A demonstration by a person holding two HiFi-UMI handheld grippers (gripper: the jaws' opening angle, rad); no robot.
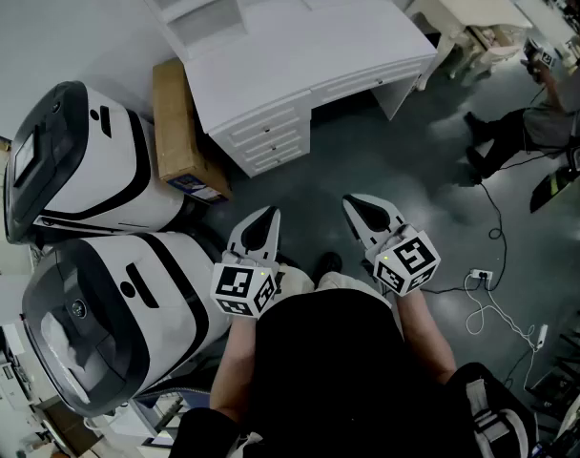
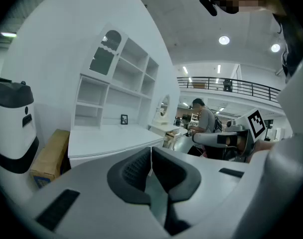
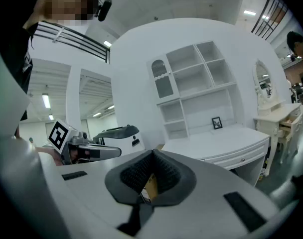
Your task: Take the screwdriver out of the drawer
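A white desk (image 1: 300, 51) with a shelf unit stands ahead of me, all its drawers (image 1: 267, 137) closed. No screwdriver shows in any view. I hold both grippers close to my body, well short of the desk. My left gripper (image 1: 268, 216) is shut with nothing between its pads (image 2: 136, 166). My right gripper (image 1: 352, 203) is also shut and empty, a little to the right. In the left gripper view the desk (image 2: 109, 138) lies ahead to the left. In the right gripper view the desk (image 3: 221, 139) lies ahead to the right.
A cardboard box (image 1: 180, 132) leans against the desk's left side. Two large white-and-black machines (image 1: 90, 165) (image 1: 118, 322) stand at my left. A seated person (image 1: 528, 127) is at the far right. Cables and a power strip (image 1: 490, 289) lie on the grey floor at right.
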